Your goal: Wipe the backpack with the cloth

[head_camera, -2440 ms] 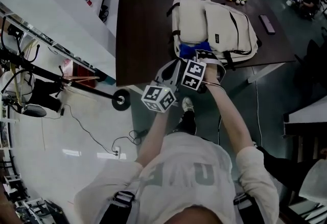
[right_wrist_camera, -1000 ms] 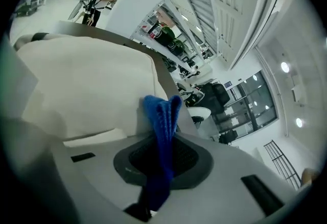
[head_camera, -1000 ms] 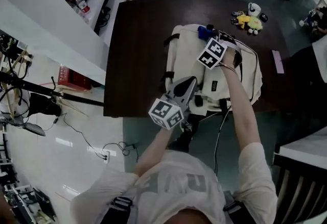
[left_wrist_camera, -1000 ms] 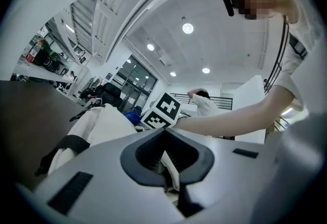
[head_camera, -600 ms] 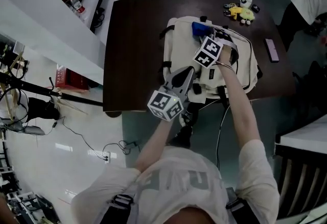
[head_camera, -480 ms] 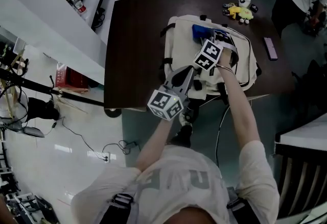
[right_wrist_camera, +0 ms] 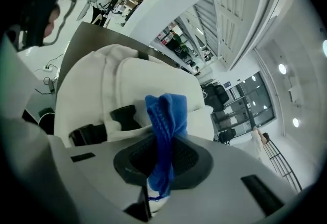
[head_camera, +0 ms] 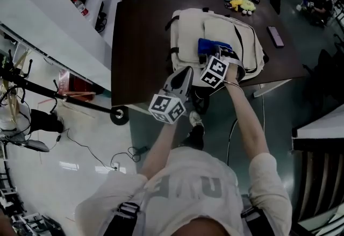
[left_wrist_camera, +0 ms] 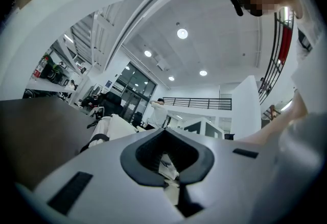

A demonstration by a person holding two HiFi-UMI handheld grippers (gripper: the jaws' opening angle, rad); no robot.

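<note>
Right gripper clamps the blue cloth over the backpack on the table, apparently mid-wipe, while the left gripper, jaws together and empty, hangs clear nearby

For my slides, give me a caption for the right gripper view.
Right claw shut on blue cloth, cream backpack ahead on a table.
</note>
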